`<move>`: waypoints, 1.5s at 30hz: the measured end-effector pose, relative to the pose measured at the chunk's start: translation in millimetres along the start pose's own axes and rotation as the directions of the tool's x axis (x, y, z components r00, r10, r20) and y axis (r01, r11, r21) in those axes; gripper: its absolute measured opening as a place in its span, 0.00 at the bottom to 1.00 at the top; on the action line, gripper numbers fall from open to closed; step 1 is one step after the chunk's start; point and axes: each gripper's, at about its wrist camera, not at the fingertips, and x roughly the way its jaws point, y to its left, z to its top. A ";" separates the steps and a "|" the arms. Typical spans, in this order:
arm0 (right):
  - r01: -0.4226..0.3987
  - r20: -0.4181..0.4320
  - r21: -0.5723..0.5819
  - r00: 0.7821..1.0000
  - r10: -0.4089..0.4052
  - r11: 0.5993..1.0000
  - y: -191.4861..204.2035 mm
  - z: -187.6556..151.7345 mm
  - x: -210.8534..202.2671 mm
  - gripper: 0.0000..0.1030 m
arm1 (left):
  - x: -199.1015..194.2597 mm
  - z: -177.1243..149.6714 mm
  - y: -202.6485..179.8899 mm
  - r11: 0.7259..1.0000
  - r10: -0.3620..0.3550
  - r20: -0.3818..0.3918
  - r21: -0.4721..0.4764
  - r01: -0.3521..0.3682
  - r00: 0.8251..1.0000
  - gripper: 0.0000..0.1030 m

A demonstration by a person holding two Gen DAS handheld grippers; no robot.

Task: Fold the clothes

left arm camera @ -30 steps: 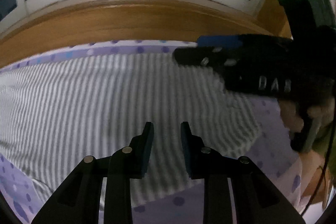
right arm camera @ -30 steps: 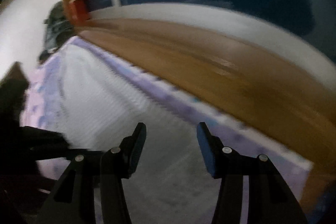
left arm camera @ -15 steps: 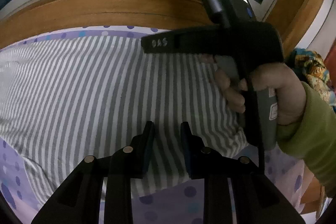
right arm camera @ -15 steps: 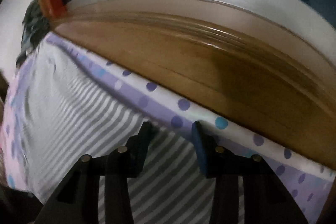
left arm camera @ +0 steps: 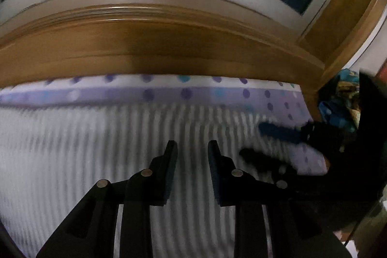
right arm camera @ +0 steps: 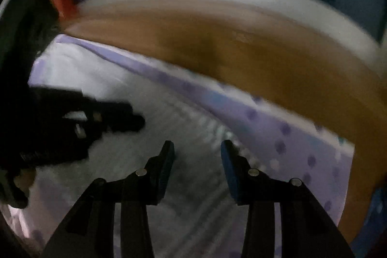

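While both views take in the wooden headboard (left arm camera: 169, 50), only the L wrist view shows the heap of bright patterned fabric (left arm camera: 343, 98) at the headboard's right end, and only the R wrist view shows the red block (right arm camera: 65, 1) at its left end. Both pics are blurred.

Count: 1 striped garment, 1 dotted sheet, 2 grippers, 1 headboard.

Grey-and-white striped garment (left arm camera: 96, 149) lies spread flat on the lilac dotted sheet (left arm camera: 183, 93), just short of the headboard, w/ a strip of sheet showing between them.

Left gripper (left arm camera: 192, 149) hangs over the garment, pointing toward the headboard; jaws stand a little apart w/ nothing between them, only stripes seen through the gap. Whether the tips touch the cloth, can't tell.

Right gripper (right arm camera: 197, 149) is over the garment's edge nearest the headboard's right part, where stripes meet sheet. Its jaws are closing; no cloth is visibly pinched between them, the pads stand apart. In the L wrist view it shows as a dark blur (left arm camera: 278, 144) right of the left gripper; in the R wrist view the left gripper (right arm camera: 130, 119) shows at left, over the garment.
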 end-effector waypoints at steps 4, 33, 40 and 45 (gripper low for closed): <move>-0.071 0.070 0.102 0.995 0.064 0.992 -21.3 -8.8 -0.1 0.31 | 8.7 8.5 -7.0 0.999 0.042 0.035 0.006 -0.042 0.999 0.25; -0.038 0.099 -0.067 0.994 0.045 0.997 36.5 6.1 -36.9 0.28 | 13.8 18.3 -6.2 0.998 0.059 0.044 0.018 -0.060 0.997 0.25; -0.059 0.012 -0.185 0.998 0.062 0.981 45.9 -51.5 -30.2 0.26 | 29.1 29.0 -18.8 0.998 0.056 0.039 0.013 -0.057 0.998 0.25; -0.094 0.006 -0.141 0.995 0.096 0.985 35.8 -51.9 -35.2 0.25 | 29.4 33.0 -16.2 0.999 0.037 0.023 -0.011 -0.036 0.999 0.25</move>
